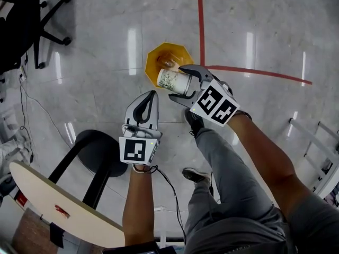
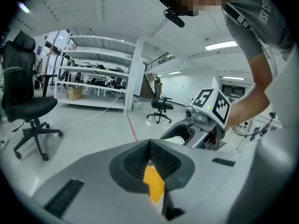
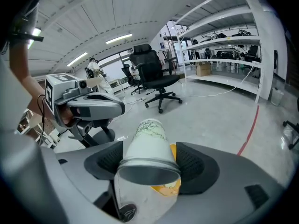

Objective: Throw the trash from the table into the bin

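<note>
An orange bin (image 1: pixel 161 57) stands on the floor. A white paper cup (image 1: pixel 170 80) with a green print lies sideways just above its rim, my right gripper (image 1: pixel 183 83) shut on it. In the right gripper view the cup (image 3: pixel 147 146) sits between the black pads (image 3: pixel 198 164), its open mouth toward the camera, and a bit of the orange bin (image 3: pixel 170 188) shows below. My left gripper (image 1: pixel 151 96) hovers to the left of the bin, jaws pressed together with nothing in them. In the left gripper view a strip of the bin (image 2: pixel 154 183) shows past the shut jaws.
A round beige table (image 1: pixel 79 218) sits at the lower left, with a small red scrap (image 1: pixel 62 211) on it and its black base (image 1: pixel 95 152) beside it. A black office chair (image 1: pixel 21 25) is at the upper left. Red floor tape (image 1: pixel 201 20) runs behind the bin. The person's leg and shoe (image 1: pixel 197 174) are below the grippers.
</note>
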The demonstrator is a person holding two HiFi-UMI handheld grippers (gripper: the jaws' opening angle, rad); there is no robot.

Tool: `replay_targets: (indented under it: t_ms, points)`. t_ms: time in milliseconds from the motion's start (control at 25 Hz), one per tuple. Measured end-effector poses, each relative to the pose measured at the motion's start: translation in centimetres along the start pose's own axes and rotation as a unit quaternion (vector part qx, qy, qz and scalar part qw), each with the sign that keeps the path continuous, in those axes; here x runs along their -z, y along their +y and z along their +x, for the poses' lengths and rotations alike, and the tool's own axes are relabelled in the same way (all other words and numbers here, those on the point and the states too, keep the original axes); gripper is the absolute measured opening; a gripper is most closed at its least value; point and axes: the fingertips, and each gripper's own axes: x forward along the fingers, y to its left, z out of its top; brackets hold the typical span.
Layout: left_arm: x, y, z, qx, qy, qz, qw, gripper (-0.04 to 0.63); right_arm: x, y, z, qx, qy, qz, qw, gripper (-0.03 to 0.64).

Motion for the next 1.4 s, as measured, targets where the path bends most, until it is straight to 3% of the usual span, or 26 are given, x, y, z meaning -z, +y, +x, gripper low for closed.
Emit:
replay_targets:
  t_ms: [520, 800, 960, 1120, 1160, 1240, 1320, 1400]
  points:
    - [-5.7, -0.9, -4.1, -0.016, -0.012, 0.012, 0.9997, 0.034, -3.8, 1.2, -3.1, 0.021, 0.006, -0.009, 1.0, 0.365]
    - [-11.0, -2.6, -8.6, -0.028, -0.03, 0.018, 0.999, 0.034, -7.4, 4.2, -7.1, 0.021, -0.001, -0.025, 0.999, 0.365]
    - [-16.6, -4.7, -12.5, -0.038, -0.081, -0.001, 0.996, 0.034, -10.6, 6.8, -10.9, 0.027, -0.011, -0.02, 0.999, 0.365]
    - [-20.6, -6.5, -17.9, -0.057, -0.11, 0.004, 0.9923, 0.034, -15.0, 9.6, -14.7, 0.047, -0.042, -0.015, 0.998, 0.362]
    - [-21.4, -7.0, -19.6, -0.061, -0.116, 0.007, 0.9913, 0.034, -16.0, 10.7, -15.7, 0.052, -0.049, -0.015, 0.997, 0.339]
    - [-22.6, -8.2, -23.4, -0.071, -0.126, 0.012, 0.9893, 0.034, -17.6, 13.2, -17.9, 0.07, -0.061, -0.02, 0.996, 0.204]
    - [-23.5, -9.6, -27.6, -0.085, -0.136, 0.016, 0.9869, 0.034, -18.8, 16.1, -20.1, 0.086, -0.071, -0.03, 0.993, 0.023]
    - [-24.5, -11.0, -32.1, -0.101, -0.148, 0.021, 0.9836, 0.034, -20.3, 19.8, -22.2, 0.084, -0.087, -0.041, 0.992, 0.008]
